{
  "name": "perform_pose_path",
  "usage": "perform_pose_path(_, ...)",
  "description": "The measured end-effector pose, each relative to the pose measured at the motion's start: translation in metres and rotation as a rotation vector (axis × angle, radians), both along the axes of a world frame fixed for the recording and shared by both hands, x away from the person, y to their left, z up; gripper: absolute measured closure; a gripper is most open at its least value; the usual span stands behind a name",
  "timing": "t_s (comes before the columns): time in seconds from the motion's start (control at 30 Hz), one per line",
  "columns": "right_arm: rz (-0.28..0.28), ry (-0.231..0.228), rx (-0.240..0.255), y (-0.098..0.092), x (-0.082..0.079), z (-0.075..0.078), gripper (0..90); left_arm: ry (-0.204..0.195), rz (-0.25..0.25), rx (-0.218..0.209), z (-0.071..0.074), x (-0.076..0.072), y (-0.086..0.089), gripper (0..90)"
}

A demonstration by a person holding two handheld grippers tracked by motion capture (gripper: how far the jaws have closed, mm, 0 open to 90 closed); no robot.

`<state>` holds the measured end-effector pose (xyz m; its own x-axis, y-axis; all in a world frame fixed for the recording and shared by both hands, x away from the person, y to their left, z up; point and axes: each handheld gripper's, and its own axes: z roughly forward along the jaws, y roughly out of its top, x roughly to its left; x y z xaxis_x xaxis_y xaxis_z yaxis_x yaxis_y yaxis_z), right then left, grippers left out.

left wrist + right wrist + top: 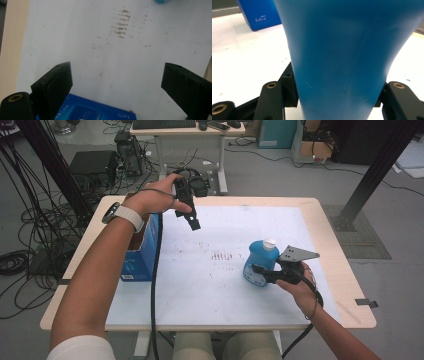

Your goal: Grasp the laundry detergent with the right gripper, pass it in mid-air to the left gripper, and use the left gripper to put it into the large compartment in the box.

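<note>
Your right gripper (261, 271) has its black jaws clamped on the lower body of the blue bottle (260, 261), which stands on the right part of the table (210, 290), a little nearer you than the middle. The bottle is smooth, glossy plastic, wide at the base and narrowing upward to a white cap (269, 243). Its long axis runs upright, cap on top, perhaps leaning slightly toward the far side. In the right gripper view the blue wall sits pressed between the two jaws.

Your left gripper (192, 217) hangs above the far left part of the table, jaws spread wide with nothing between them, pointing down at the white, matte table top with its patch of brown smudges (121, 24). A blue cardboard box (142, 255), rectangular with printed faces, stands at the left edge, well apart from the bottle.
</note>
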<state>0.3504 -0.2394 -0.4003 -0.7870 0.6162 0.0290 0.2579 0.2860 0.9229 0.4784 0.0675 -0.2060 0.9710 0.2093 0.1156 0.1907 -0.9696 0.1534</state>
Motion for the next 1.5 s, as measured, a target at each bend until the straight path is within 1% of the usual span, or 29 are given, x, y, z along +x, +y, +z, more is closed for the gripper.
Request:
perform_pose_path(0.07, -0.003, -0.002, -0.002, -0.0001, -0.0005, 0.0000, 42.9, 0.005, 0.000, 0.004, 0.0003, 0.0000, -0.0002, 10.2)
perform_pose_path(0.1, -0.002, -0.006, -0.002, 0.0001, -0.0005, -0.0001, 42.9, 0.002, 0.002, -0.002, 0.0001, -0.0005, -0.0001, 10.3)
perform_pose_path(0.17, -0.009, 0.003, -0.007, -0.0003, -0.0014, 0.0003, 42.9, -0.001, 0.001, -0.001, 0.0005, -0.0008, -0.0003, 10.2)
perform_pose_path(0.2, -0.003, 0.006, -0.001, 0.0000, -0.0011, 0.0000, 43.0, -0.003, 0.000, 0.000, 0.0004, -0.0008, -0.0002, 10.2)
perform_pose_path(0.23, -0.001, -0.006, -0.002, 0.0001, -0.0005, -0.0001, 43.0, -0.003, 0.000, -0.001, 0.0004, -0.0009, -0.0005, 10.3)
perform_pose_path(0.33, -0.005, -0.005, -0.008, -0.0001, -0.0008, 0.0003, 43.0, -0.003, 0.001, 0.000, 0.0005, -0.0011, -0.0009, 10.2)
perform_pose_path(0.37, -0.014, 0.007, -0.007, 0.0002, -0.0019, 0.0005, 43.0, -0.004, 0.001, -0.002, 0.0002, -0.0012, -0.0011, 10.3)
perform_pose_path(0.4, -0.007, -0.007, -0.005, 0.0001, -0.0009, 0.0000, 43.0, -0.003, -0.001, -0.002, 0.0003, -0.0010, -0.0014, 10.3)
perform_pose_path(0.43, -0.006, -0.006, 0.003, 0.0007, -0.0011, -0.0004, 43.2, -0.003, 0.000, -0.003, 0.0002, -0.0011, -0.0016, 10.3)
perform_pose_path(0.47, -0.006, -0.007, -0.002, 0.0004, -0.0013, -0.0003, 43.3, -0.001, -0.002, -0.003, 0.0001, -0.0010, -0.0018, 10.3)
perform_pose_path(0.53, -0.022, 0.012, 0.002, 0.0006, -0.0031, -0.0002, 43.5, -0.003, -0.001, -0.003, 0.0000, -0.0009, -0.0017, 10.2)
perform_pose_path(0.6, -0.024, 0.007, -0.005, 0.0008, -0.0035, 0.0001, 43.7, 0.004, 0.000, -0.002, -0.0002, -0.0006, -0.0017, 10.3)
perform_pose_path(0.63, -0.010, -0.010, -0.003, 0.0008, -0.0019, -0.0003, 43.7, 0.006, -0.001, -0.002, -0.0002, -0.0007, -0.0017, 10.3)
perform_pose_path(0.7, -0.010, -0.010, -0.003, 0.0008, -0.0018, -0.0004, 43.7, 0.006, -0.002, -0.002, -0.0002, -0.0007, -0.0018, 10.3)
perform_pose_path(0.77, -0.024, 0.012, 0.008, 0.0011, -0.0032, -0.0001, 43.8, 0.006, 0.000, -0.001, -0.0002, -0.0006, -0.0017, 10.2)
perform_pose_path(0.8, -0.029, 0.010, 0.019, 0.0016, -0.0034, -0.0006, 43.8, 0.006, 0.000, -0.002, -0.0002, -0.0007, -0.0018, 10.3)
perform_pose_path(0.9, -0.028, 0.009, 0.019, 0.0016, -0.0032, -0.0006, 43.8, 0.005, 0.002, -0.002, -0.0005, -0.0010, -0.0022, 10.3)
perform_pose_path(0.93, -0.023, 0.002, 0.019, 0.0017, -0.0026, -0.0007, 43.8, 0.001, -0.001, -0.004, -0.0006, -0.0010, -0.0023, 10.3)
perform_pose_path(0.97, -0.027, 0.011, 0.021, 0.0018, -0.0033, -0.0006, 43.8, 0.000, -0.001, -0.003, -0.0006, -0.0011, -0.0024, 10.3)
perform_pose_path(1.03, -0.021, 0.002, 0.020, 0.0018, -0.0026, -0.0008, 43.8, 0.001, -0.003, 0.001, -0.0003, -0.0009, -0.0027, 10.3)
perform_pose_path(1.23, -0.019, 0.003, 0.019, 0.0017, -0.0023, -0.0006, 43.8, -0.001, -0.002, -0.001, -0.0003, -0.0011, -0.0026, 10.3)
perform_pose_path(1.27, -0.009, -0.012, 0.008, 0.0007, -0.0009, -0.0006, 43.8, 0.000, -0.001, -0.001, -0.0003, -0.0012, -0.0026, 10.2)
perform_pose_path(1.3, -0.012, -0.008, 0.010, 0.0011, -0.0013, -0.0006, 43.7, 0.002, -0.002, 0.004, 0.0001, -0.0012, -0.0026, 10.2)
perform_pose_path(1.37, -0.013, -0.003, 0.008, 0.0008, -0.0016, -0.0003, 43.7, 0.000, -0.002, 0.002, 0.0003, -0.0013, -0.0022, 10.2)
perform_pose_path(1.5, -0.008, -0.007, 0.009, 0.0009, -0.0011, -0.0005, 43.8, -0.001, 0.003, 0.000, 0.0006, -0.0022, -0.0017, 10.3)
